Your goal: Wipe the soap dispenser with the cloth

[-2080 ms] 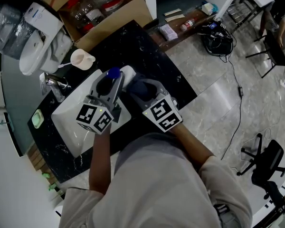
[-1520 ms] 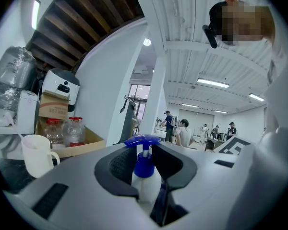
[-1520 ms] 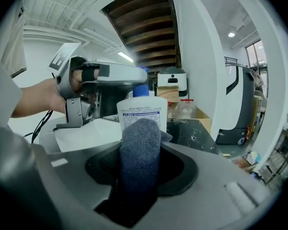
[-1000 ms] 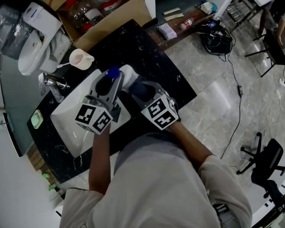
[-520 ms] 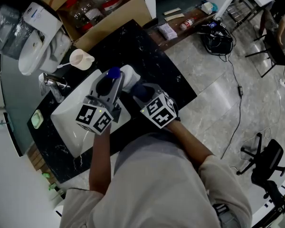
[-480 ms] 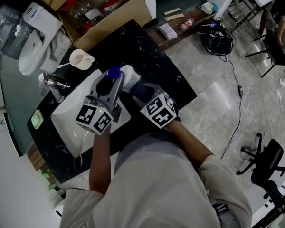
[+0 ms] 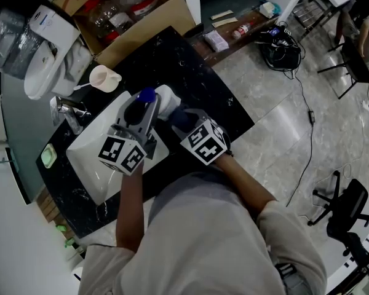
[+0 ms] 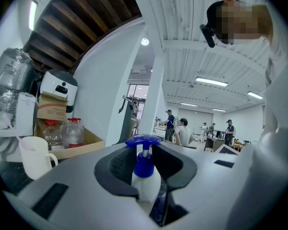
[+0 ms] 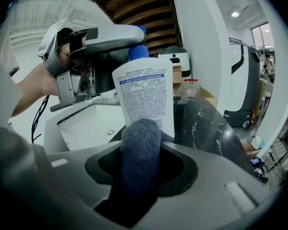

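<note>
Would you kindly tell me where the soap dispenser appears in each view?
Head view: soap dispenser just left of centre.
Left gripper view: bottom centre, blue pump uppermost.
Right gripper view: centre, behind the cloth.
Shared landmark: the cardboard box of jars.

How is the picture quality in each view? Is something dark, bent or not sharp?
Head view: dim, the black counter loses detail. Left gripper view: fisheye bends the pillar, ceiling lights glare. Right gripper view: dark rounded corners; the cloth is slightly soft, the soap dispenser label sharper.
</note>
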The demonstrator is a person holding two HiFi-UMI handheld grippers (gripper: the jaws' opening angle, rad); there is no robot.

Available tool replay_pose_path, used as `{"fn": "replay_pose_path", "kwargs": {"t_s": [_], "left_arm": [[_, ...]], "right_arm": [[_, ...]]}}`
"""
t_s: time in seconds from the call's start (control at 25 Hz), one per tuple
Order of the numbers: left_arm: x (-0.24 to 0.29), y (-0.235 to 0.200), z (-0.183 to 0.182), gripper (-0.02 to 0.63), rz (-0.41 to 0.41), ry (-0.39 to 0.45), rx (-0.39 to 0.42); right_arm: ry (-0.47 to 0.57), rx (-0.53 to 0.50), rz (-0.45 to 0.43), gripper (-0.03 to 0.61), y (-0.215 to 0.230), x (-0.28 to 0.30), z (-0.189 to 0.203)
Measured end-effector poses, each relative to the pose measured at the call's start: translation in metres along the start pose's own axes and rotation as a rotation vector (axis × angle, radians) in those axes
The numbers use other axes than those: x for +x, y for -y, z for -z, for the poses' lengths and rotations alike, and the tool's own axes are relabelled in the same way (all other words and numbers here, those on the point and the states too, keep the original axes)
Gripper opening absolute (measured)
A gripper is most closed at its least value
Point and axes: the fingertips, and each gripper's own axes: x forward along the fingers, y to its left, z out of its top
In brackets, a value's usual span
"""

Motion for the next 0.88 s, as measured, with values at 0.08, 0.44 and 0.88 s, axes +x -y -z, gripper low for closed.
{"fn": "replay_pose_path", "kwargs": {"t_s": [0.08,0.44,0.88], "left_arm": [[0.0,0.0,0.0,0.1,-0.001,0.001,-0.004],[0.001,0.003,0.0,0.1,-0.001,-0.002,0.004],[0.0,0.005,-0.002,0.1,0.007,0.002,0.006]], "right_arm": [[0.007,0.004,-0.004,0.169,0.0,0.0,-0.001],[0.038,0.02,-0.013,0.169,0.001,-0.009,-0.01],[0.075,0.002,-0.046,0.169,0.001,-0.033,-0.037]]}}
